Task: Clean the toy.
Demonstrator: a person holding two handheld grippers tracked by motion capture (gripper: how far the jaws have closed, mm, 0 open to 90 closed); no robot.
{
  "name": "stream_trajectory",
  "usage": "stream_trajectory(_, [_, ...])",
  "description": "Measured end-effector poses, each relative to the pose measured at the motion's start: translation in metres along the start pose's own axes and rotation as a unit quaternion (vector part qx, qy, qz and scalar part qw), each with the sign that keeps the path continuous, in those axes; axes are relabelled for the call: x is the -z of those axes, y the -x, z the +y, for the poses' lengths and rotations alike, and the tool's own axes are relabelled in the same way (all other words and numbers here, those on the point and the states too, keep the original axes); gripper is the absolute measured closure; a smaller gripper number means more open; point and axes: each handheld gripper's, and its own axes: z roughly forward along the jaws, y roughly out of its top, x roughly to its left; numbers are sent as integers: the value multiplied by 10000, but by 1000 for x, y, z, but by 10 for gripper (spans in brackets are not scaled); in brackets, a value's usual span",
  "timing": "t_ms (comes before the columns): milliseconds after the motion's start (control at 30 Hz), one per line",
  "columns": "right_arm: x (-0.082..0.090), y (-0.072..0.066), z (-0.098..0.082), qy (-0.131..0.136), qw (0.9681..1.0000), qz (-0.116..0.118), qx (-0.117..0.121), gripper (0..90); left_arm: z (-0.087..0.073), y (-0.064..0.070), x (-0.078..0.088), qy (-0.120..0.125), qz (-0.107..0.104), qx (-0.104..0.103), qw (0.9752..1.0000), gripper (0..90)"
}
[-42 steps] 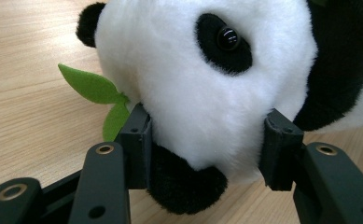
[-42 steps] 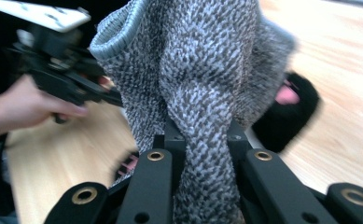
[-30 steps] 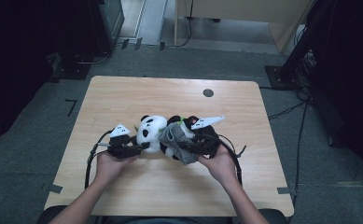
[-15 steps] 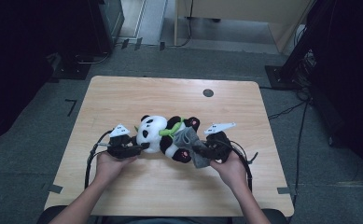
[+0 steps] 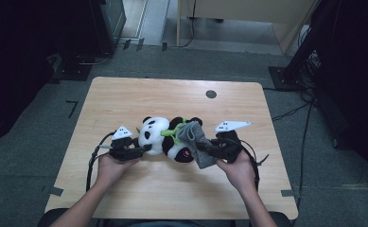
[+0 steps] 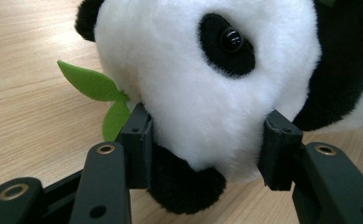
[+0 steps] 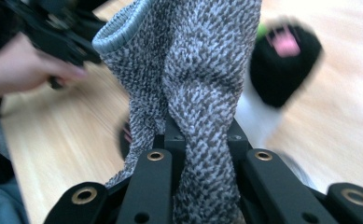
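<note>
Black tongs (image 5: 144,150), brass-ringed screw holes

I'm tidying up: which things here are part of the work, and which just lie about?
In use:
- panda plush, head clamped in the left gripper
- grey knitted sock, pinched in the right gripper

Lying about:
- wooden table
- its round dark grommet

The panda toy (image 6: 207,84) between the left gripper's (image 6: 207,154) jaws is soft, fluffy plush with a glossy plastic eye and matt green felt leaves (image 6: 95,88) beside them. Pinched in the right gripper's (image 7: 202,140) jaws, the sock (image 7: 193,70) is coarse grey-flecked knit. The jaws are matt black plastic, the worktop (image 5: 172,94) smooth pale wood
</note>
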Motion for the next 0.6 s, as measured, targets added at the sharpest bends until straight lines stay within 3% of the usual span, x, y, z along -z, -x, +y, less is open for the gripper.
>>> stream_trajectory(133, [-21,-24,20,-64,9992,350,192,789,0,1,0,9,0,30,10000,476])
stream_trajectory(167, [-21,-24,20,-64,9992,350,192,789,0,1,0,9,0,30,10000,476])
stream_trajectory(200, [-35,-34,21,-216,9982,461,307,787,0,0,0,-11,1,10,10000,476])
stream_trajectory(267, [-50,-38,18,-435,9975,380,397,785,0,0,0,-9,-8,25,10000,477])
stream_trajectory(367, [-62,-33,9,-680,9966,187,420,785,0,-1,1,-35,-70,31,10000,481])
stream_trajectory(467, [-62,-16,-2,-641,9974,333,61,786,0,0,0,-44,-81,39,9999,484])
stream_trajectory(600, [-54,-7,-11,-731,9965,396,-62,789,-1,-1,0,-56,-106,38,9999,485])
